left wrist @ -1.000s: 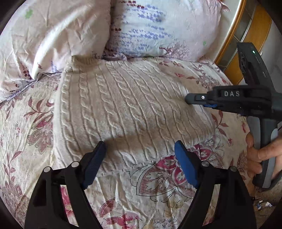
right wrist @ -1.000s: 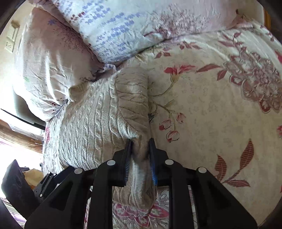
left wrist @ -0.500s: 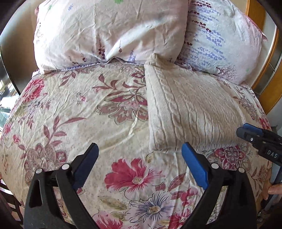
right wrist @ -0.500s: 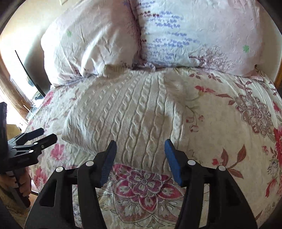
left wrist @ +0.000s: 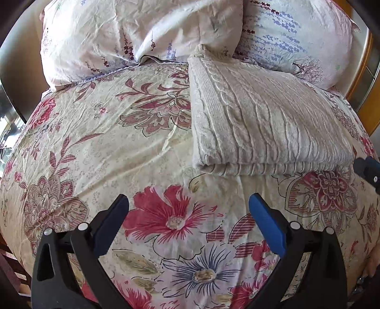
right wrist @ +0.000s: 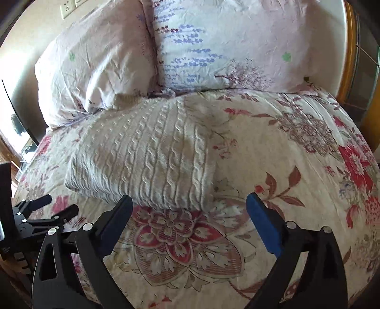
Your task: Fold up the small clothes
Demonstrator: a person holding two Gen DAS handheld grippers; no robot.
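Observation:
A cream cable-knit sweater (left wrist: 258,118) lies folded into a thick rectangle on the floral bedspread (left wrist: 99,147), its far end against the pillows. In the right wrist view the same sweater (right wrist: 147,156) sits left of centre. My left gripper (left wrist: 188,202) hovers over bare bedspread, short of the sweater's near left corner; its jaws are opening wide with nothing between them. My right gripper (right wrist: 190,200) stands just before the sweater's near edge, jaws also opening wide, no cloth between the pads. The left gripper (right wrist: 47,206) shows at the left edge of the right wrist view.
Two pale floral pillows (right wrist: 99,64) (right wrist: 228,42) lean at the head of the bed. A wooden frame (left wrist: 363,90) borders the right side. A wall socket (right wrist: 67,7) is at the upper left. The bed's left edge (left wrist: 14,133) drops off to the floor.
The right gripper let go of the sweater's folded edge and drew back, its jaws spreading wide. The left gripper pulled back and to the left, off the sweater, over bare bedspread.

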